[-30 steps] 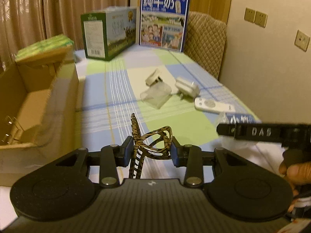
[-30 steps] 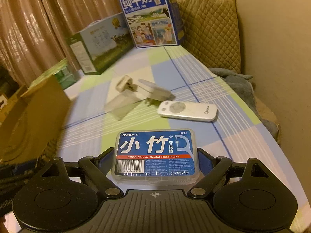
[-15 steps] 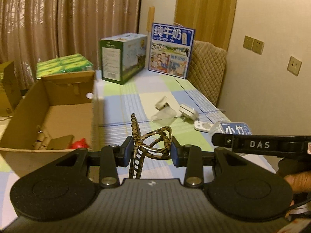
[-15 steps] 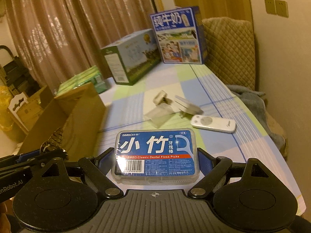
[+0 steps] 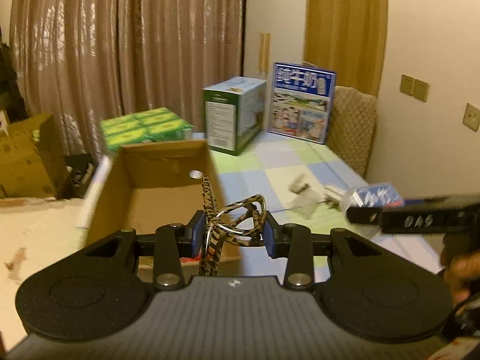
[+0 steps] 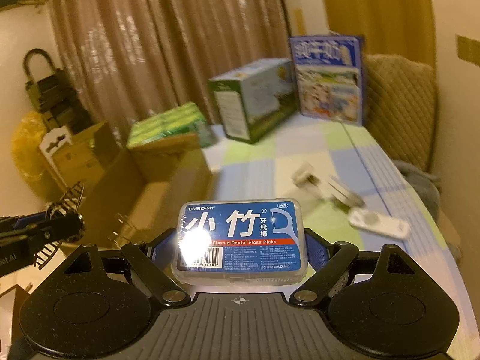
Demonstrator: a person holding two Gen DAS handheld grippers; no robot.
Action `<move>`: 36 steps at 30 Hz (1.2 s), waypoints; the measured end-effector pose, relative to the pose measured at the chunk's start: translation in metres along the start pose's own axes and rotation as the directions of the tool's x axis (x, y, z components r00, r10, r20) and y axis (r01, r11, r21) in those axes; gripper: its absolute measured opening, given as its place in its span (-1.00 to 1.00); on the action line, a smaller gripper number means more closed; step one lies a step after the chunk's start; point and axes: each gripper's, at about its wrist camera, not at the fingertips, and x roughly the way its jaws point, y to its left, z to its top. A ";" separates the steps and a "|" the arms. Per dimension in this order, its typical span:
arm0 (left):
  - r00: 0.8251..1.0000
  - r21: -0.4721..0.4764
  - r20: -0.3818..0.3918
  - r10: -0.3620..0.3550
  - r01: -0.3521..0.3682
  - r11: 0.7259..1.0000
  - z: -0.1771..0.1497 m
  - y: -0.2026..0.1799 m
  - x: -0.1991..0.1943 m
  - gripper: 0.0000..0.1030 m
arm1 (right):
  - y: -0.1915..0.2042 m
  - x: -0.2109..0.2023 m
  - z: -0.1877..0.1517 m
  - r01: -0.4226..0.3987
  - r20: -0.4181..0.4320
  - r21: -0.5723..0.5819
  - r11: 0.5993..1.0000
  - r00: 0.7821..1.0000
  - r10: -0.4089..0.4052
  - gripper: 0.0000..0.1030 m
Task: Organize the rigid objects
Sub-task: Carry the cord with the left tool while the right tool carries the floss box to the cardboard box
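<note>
Here my left gripper (image 5: pixel 232 234) clamps the folded leopard-print glasses (image 5: pixel 237 225) above the open cardboard box (image 5: pixel 156 180), whose near wall lies just below. My right gripper (image 6: pixel 240 253) grips the dental floss box (image 6: pixel 240 240) over the checked table (image 6: pixel 270 156), where a white remote (image 6: pixel 379 223), adapters and two milk cartons sit beyond.

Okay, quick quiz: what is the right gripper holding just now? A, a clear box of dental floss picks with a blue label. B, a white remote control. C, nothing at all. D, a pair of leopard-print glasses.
A: in the right wrist view the right gripper has its blue pads against both ends of the floss pick box, while the remote lies on the table.
</note>
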 end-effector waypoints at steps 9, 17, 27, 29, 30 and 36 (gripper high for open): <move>0.998 -0.005 -0.003 0.069 -0.069 0.998 0.026 0.076 0.008 -0.34 | 0.067 0.046 0.040 -0.112 -0.028 -0.117 0.987 0.994 0.109 0.62; 0.997 -0.017 -0.042 0.060 -0.061 0.998 0.037 0.117 0.051 -0.34 | 0.110 0.112 0.060 -0.190 -0.106 -0.233 0.954 0.980 0.170 0.62; 0.994 -0.025 -0.106 -0.002 -0.001 1.000 0.045 0.147 0.122 -0.34 | 0.132 0.187 0.066 -0.265 -0.188 -0.378 0.887 0.960 0.206 0.62; 0.994 -0.013 -0.113 -0.001 -0.001 1.000 0.046 0.150 0.133 -0.34 | 0.135 0.201 0.066 -0.289 -0.202 -0.410 0.865 0.954 0.222 0.62; 0.993 -0.007 -0.117 0.000 -0.001 1.000 0.047 0.151 0.138 -0.34 | 0.136 0.206 0.065 -0.292 -0.207 -0.424 0.857 0.953 0.223 0.62; 0.990 0.007 -0.140 -0.010 0.011 1.000 0.050 0.157 0.171 -0.34 | 0.137 0.233 0.061 -0.304 -0.232 -0.486 0.820 0.949 0.214 0.62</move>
